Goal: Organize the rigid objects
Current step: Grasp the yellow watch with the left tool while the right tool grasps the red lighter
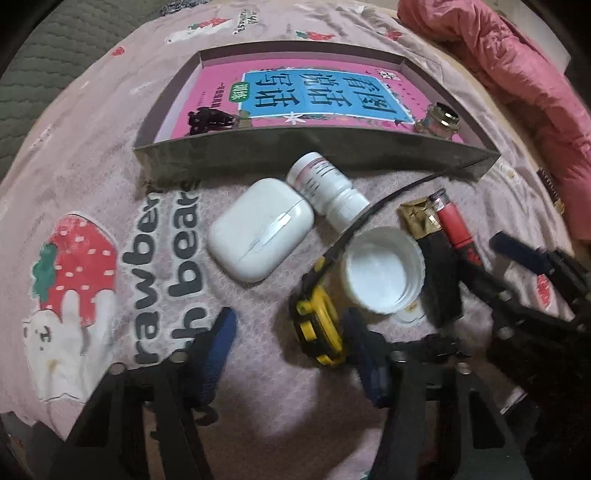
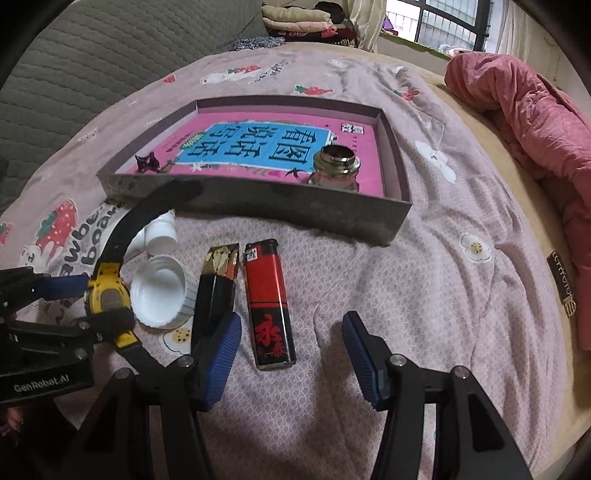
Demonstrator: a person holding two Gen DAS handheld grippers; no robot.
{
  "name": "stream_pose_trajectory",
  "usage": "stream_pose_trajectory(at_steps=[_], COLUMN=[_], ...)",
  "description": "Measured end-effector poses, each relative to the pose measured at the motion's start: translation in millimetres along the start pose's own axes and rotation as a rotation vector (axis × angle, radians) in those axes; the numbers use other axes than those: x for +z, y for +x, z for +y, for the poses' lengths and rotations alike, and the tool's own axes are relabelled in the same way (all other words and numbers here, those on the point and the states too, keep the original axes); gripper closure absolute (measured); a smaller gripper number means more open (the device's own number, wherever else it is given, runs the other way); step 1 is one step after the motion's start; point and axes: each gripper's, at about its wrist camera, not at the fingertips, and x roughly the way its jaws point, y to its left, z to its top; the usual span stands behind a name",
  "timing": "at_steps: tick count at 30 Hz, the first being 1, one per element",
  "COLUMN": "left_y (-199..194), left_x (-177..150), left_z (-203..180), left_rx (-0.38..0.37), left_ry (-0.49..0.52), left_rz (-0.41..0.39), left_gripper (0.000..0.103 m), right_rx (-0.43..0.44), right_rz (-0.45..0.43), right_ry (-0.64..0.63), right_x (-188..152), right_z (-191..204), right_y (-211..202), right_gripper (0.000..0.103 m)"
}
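A pink fleece blanket point(image 2: 424, 266) printed with strawberries, bears and white flowers covers the bed across both views; the words "strawberry bear" (partly cut off) run along the left of the left wrist view. A crumpled pink padded jacket point(image 2: 524, 122) lies at the upper right, on the tan sheet point(image 2: 491, 155) showing past the blanket's edge. A grey quilted cover point(image 2: 74, 66) fills the upper left. At the top of the right wrist view sit folded clothes point(image 2: 299, 20), and a barred window point(image 2: 447, 18) is at the upper right.
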Motion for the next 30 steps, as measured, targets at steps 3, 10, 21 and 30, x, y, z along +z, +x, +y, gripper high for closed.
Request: stream_pose_trajectory(at_steps=[3, 10, 21, 30], left_y=[4.2, 13.9, 18.1, 10.6], left_x=[3.5, 8.4, 7.6, 5.1], left_z=[-5.5, -9.5, -2.9, 12.4], left_rx=[-0.019, -0.032, -0.061, -0.154], left_ry=[-0.007, -0.026, -0.054, -0.084], left_rz=[0.010, 0.021, 0.005, 0.006], left_gripper=[0.062, 0.072, 0.079, 0.086], right_rx=[-0.010, -0.002, 0.012, 0.130], right_rz=[-0.006, -0.020, -0.032, -0.030], right_ry=[-0.016, -0.030, -0.048, 0.099], right_x=[1.9, 10.0, 3.8, -2.3], right_z=[2.8, 4.3, -0.2, -28.3], right_y=[5.3, 15.2, 12.3, 1.3], right_gripper=[0.046, 0.049, 0.079, 0.080])
